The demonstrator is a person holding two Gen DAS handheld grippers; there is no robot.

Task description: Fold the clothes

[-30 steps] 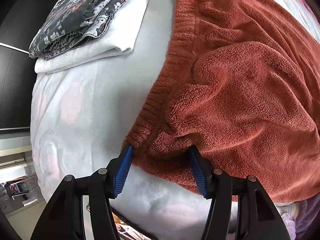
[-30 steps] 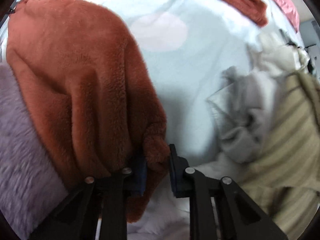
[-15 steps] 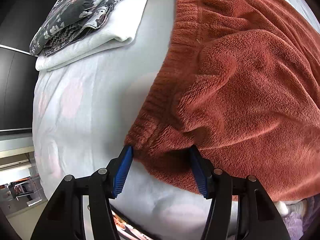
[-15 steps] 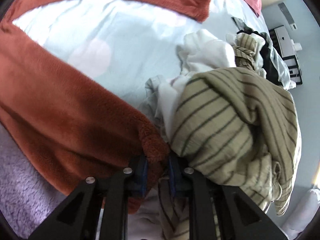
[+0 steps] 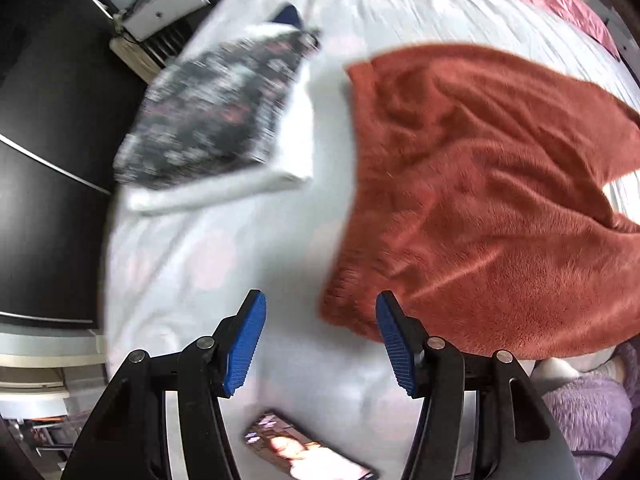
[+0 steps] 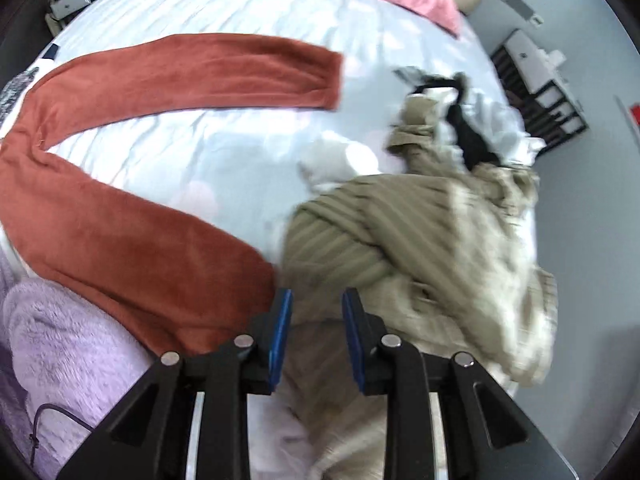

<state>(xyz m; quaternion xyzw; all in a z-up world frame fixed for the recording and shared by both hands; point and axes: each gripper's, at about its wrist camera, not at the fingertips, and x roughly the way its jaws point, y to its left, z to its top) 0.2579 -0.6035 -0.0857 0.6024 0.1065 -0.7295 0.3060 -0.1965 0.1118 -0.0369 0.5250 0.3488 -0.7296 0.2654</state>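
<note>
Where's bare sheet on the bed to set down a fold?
Free: between the folded stack and the rust pants; also between the two pant legs. Crowded: the unfolded pile on the right, phone at the near edge.
</note>
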